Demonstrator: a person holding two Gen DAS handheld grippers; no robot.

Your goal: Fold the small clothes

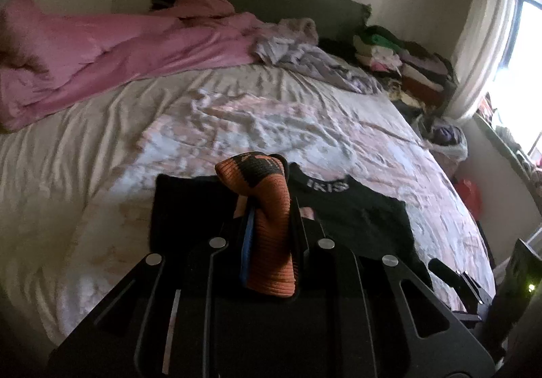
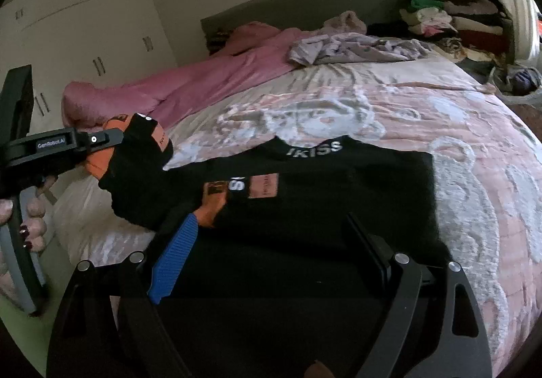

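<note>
A small black sweater (image 2: 338,181) with white collar lettering and orange patches lies on the bed; it also shows in the left wrist view (image 1: 355,218). My left gripper (image 1: 269,208) is shut on its orange ribbed cuff (image 1: 271,235) and holds the sleeve lifted over the sweater's left side. In the right wrist view the left gripper (image 2: 135,137) shows at the left with the black sleeve (image 2: 142,181) hanging from it. My right gripper (image 2: 271,225) is open and empty, low over the sweater's lower part.
The bed has a pink and white patterned cover (image 2: 440,127). A pink blanket (image 1: 101,53) and a grey crumpled garment (image 1: 305,56) lie near the headboard. Stacked clothes (image 1: 406,63) sit at the far right. White wardrobe doors (image 2: 84,39) stand at the left.
</note>
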